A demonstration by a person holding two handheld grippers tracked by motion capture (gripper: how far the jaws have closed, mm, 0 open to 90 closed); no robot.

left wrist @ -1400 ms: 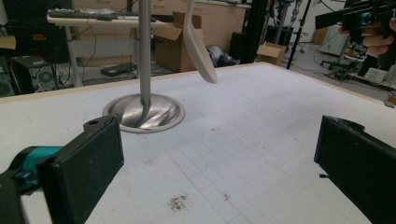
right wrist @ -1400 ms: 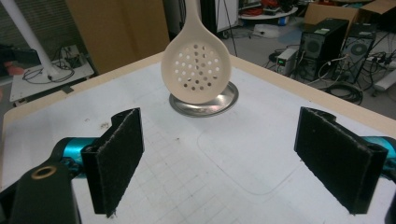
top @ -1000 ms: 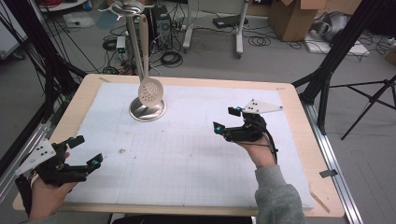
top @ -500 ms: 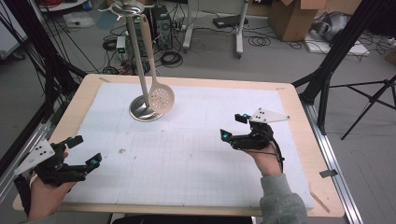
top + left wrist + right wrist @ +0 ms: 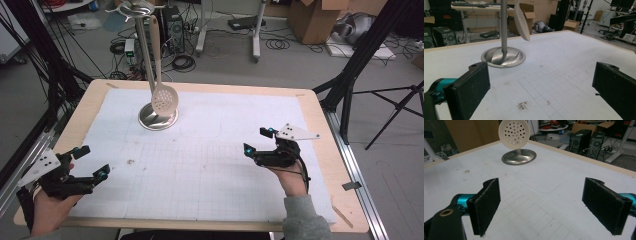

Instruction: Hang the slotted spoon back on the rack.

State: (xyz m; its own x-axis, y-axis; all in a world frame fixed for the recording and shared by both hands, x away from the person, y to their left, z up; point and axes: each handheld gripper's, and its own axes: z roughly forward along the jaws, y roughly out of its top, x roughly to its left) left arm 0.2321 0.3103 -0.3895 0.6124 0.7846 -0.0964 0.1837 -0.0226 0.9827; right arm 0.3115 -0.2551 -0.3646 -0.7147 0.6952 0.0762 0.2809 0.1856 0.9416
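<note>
Meanwhile the slotted spoon (image 5: 163,95) hangs upright, perforated head down, while both hand-held grippers, left (image 5: 91,161) and right (image 5: 256,140), gape empty.

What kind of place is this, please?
Probably a lab or workshop set up for recording. Cardboard boxes, loose cables and a computer tower stand on the bare floor around a wooden table framed by black tripod legs.

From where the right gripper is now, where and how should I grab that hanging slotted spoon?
Grip the slotted spoon by its handle just above the round bowl, fingers closing across the narrow, straight shaft. Come from the open right side, since the stand's pole hangs close on its left. The right gripper is already open.
</note>
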